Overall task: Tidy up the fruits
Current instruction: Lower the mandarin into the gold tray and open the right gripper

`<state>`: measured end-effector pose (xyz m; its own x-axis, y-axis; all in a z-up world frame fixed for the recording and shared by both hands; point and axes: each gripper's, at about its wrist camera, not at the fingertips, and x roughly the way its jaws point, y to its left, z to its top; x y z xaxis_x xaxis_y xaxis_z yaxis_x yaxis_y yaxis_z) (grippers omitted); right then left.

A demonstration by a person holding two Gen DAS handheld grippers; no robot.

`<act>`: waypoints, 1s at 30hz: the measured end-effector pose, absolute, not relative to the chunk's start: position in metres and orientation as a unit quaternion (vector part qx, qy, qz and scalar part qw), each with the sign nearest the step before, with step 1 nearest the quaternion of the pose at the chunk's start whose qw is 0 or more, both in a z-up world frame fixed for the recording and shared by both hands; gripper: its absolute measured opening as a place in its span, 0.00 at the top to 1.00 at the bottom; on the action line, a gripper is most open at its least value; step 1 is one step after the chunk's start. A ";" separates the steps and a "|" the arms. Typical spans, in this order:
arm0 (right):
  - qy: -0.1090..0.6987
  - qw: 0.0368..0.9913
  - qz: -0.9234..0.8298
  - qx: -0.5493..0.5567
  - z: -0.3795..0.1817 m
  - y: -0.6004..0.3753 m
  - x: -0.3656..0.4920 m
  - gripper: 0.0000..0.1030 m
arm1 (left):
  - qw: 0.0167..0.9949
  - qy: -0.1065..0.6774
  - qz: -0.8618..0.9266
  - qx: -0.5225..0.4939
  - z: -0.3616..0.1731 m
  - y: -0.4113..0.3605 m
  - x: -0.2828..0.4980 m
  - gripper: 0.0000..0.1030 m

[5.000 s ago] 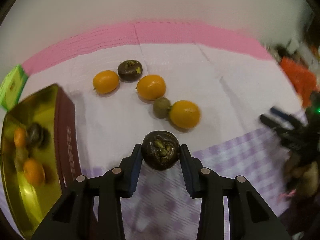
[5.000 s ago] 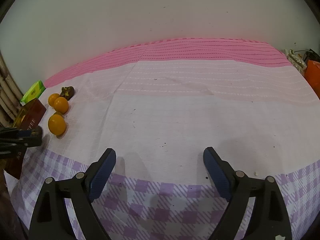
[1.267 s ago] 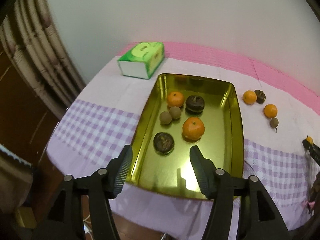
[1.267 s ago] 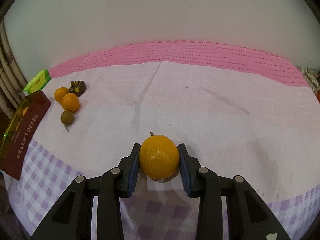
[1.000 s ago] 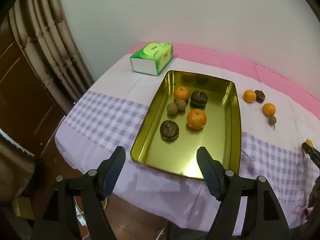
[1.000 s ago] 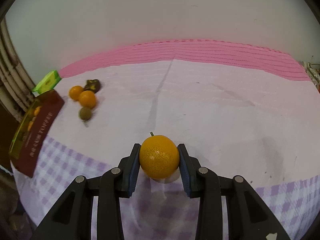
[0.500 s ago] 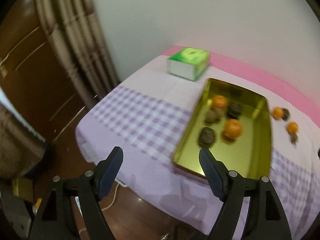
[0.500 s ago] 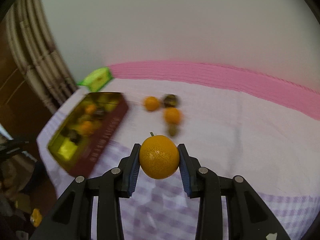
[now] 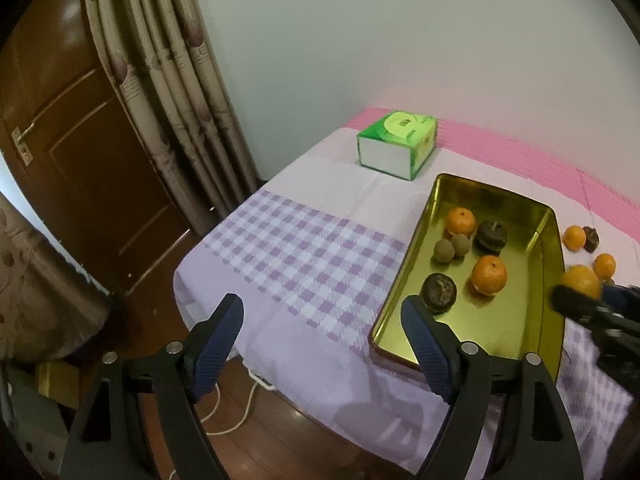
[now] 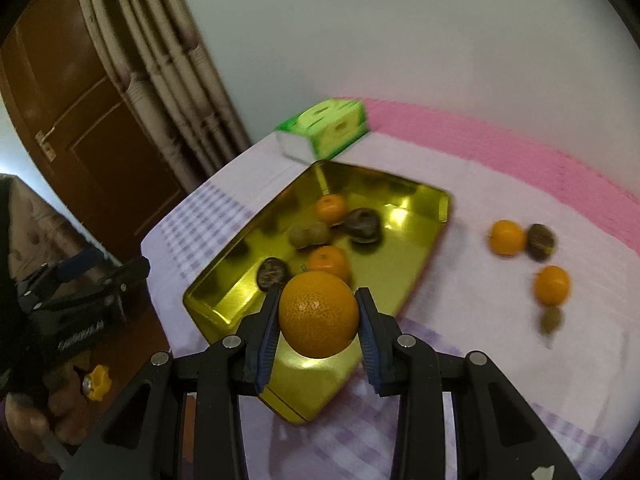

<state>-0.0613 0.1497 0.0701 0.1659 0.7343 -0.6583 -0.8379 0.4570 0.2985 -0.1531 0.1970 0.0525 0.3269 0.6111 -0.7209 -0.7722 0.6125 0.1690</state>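
The right gripper (image 10: 318, 318), clamped on an orange (image 10: 319, 314) lifted from the cloth, has swung over the gold tin's (image 10: 224, 298) near edge, while the empty left gripper (image 9: 322, 346), jaws just widening, has drawn back off the table corner.

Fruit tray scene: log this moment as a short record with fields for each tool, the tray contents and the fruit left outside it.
right tool: shut on an orange, held over the tray's near end
left tool: open, nothing between its pads, which have just been opening; off the table's corner
tray: gold; holds two oranges, two dark fruits, two small brown fruits
fruit outside the tray: two oranges, one dark fruit, one small brown fruit, on the tablecloth
tissue box: green, beyond the tray
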 end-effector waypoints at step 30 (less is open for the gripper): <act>0.436 0.738 0.503 -0.112 0.027 0.214 -0.060 0.67 | 0.811 0.418 0.400 -0.085 0.042 0.191 -0.141 0.17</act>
